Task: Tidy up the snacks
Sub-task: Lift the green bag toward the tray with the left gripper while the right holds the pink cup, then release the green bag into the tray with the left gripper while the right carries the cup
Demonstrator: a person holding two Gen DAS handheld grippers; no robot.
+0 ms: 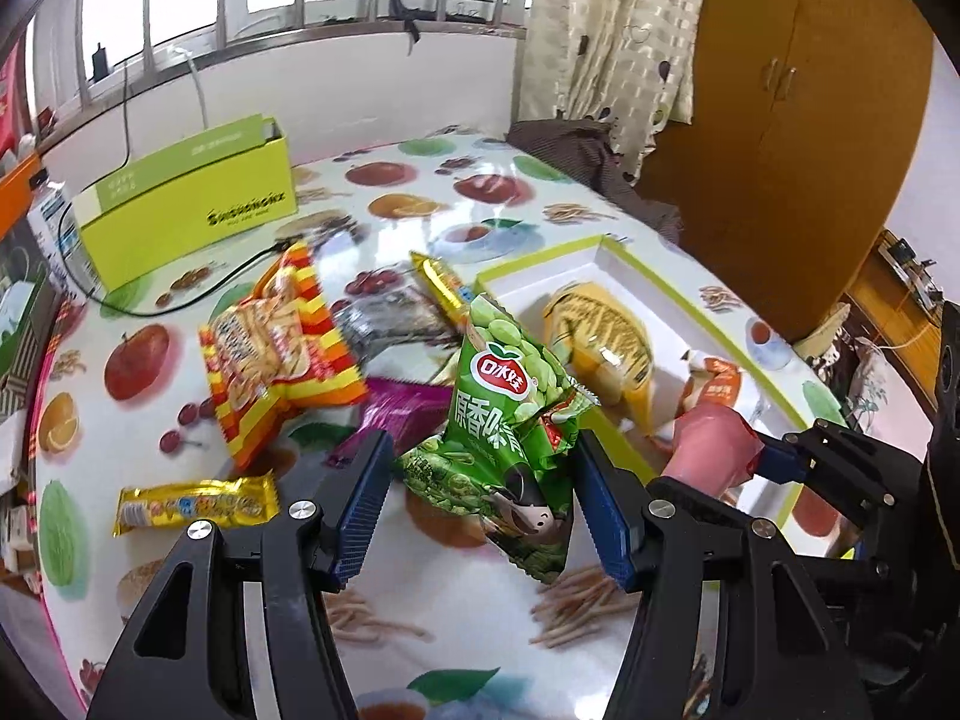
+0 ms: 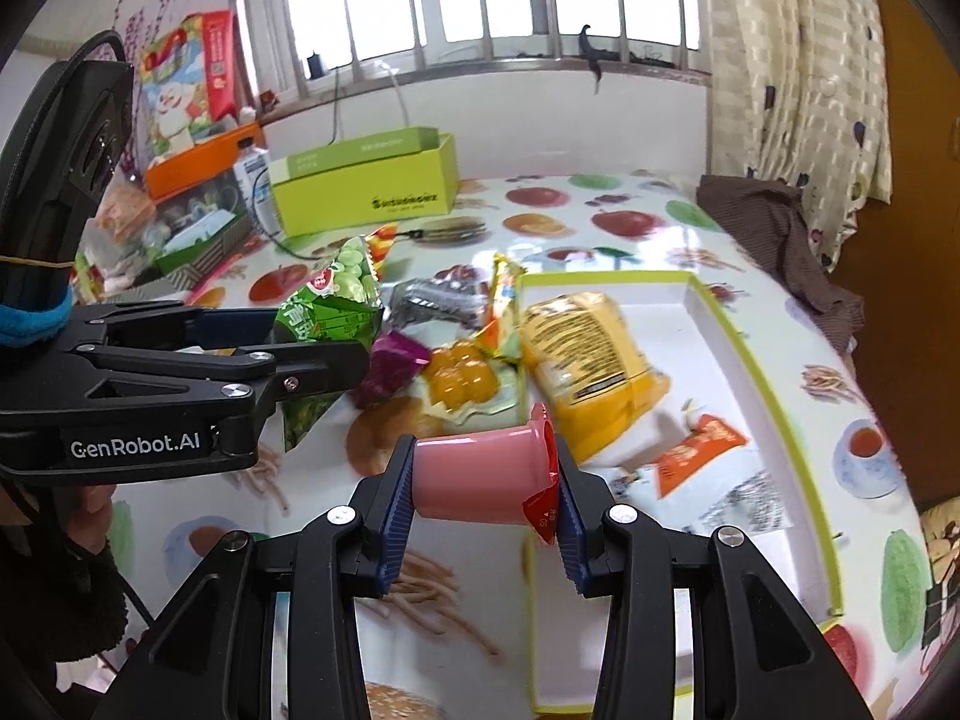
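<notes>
Clearly, in the left wrist view the left hand-held gripper [image 1: 480,501] pinches the green snack bag [image 1: 510,420] mid-body, raised just left of the white tray [image 1: 606,255]; it looks light, crinkly and slippery. From the right wrist view, the right hand-held gripper [image 2: 486,495] clamps a stiff pink cup [image 2: 480,474] beside that tray, its foil lid visible only here.

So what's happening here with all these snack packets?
A person is sorting snacks on a fruit-print table, holding tongs in each hand. The left tongs grip a green snack bag, lifted off the table. The right tongs are clamped on a pink cup lying sideways between them. A shallow white tray with a green rim already holds a yellow bag and a small orange packet. More packets sit loose on the table beside it.
</notes>
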